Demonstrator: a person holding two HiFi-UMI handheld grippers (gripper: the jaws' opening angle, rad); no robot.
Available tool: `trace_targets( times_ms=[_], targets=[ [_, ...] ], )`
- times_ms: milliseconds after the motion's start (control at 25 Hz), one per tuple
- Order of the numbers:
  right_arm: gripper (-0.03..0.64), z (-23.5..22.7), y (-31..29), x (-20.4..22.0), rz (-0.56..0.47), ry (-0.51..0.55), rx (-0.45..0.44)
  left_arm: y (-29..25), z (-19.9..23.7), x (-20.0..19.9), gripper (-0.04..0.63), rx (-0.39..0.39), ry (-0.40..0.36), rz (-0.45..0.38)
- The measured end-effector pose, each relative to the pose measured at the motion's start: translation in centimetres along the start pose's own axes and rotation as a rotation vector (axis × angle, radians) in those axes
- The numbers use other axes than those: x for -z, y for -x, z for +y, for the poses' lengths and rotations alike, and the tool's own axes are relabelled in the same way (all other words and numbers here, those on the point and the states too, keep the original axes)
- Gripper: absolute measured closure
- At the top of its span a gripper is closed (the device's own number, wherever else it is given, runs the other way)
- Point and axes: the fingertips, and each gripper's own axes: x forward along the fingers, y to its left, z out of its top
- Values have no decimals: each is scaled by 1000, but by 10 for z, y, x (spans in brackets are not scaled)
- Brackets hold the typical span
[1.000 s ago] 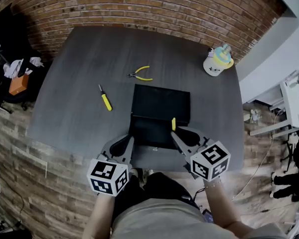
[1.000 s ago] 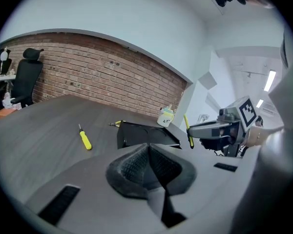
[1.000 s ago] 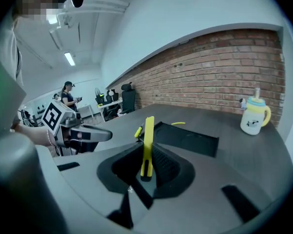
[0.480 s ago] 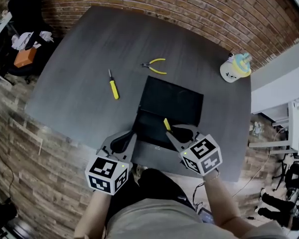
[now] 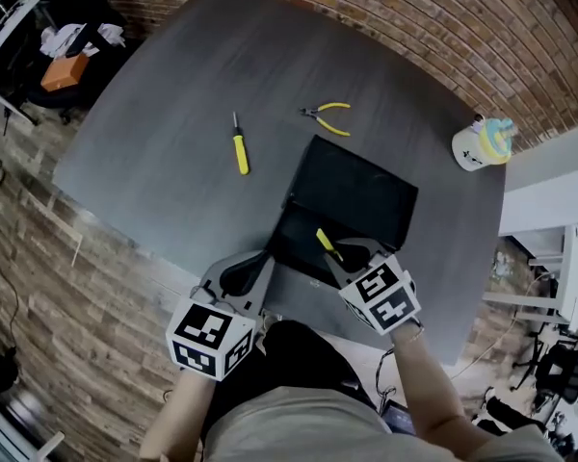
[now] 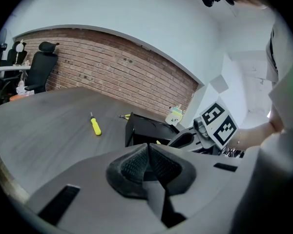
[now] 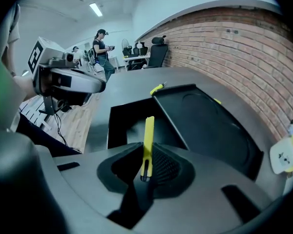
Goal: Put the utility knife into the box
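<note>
Right gripper (image 7: 146,155) is clamped on the yellow utility knife (image 7: 148,130). It's pinching one end, so most of the knife sticks out past the jaws, right over the open black box (image 5: 294,241). Left gripper (image 6: 147,161) has its jaws pressed together on nothing, close by the box's near corner.

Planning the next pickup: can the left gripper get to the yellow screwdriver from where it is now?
Probably yes. The left gripper is empty, jaws together, and the screwdriver lies on bare table ahead with nothing between; the box sits off to the right. Its jaws must open first.
</note>
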Motion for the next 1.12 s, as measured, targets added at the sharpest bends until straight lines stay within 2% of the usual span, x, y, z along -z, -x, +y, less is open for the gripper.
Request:
trace_targets(
  times_ms=[320,480,800,960,1040,1120],
  targets=[
    [551,11,-26,9,126,19,-17,2,13,0,571,-33,5,-14],
    [551,6,-31,13,154,30,14,5,18,-1,571,-41,17,-26],
    [548,4,-38,22,231,-1,20,8,18,0,571,-42,13,-28],
    [541,3,-39,23,233,-6,29,8,15,1,571,-31,8,-23],
    [501,5,-37,23,225,-18,26,9,13,0,571,-26,2,-22],
    [489,7,-33,19,205,-16,28,9,11,-1,571,-20,-6,-20]
  ],
)
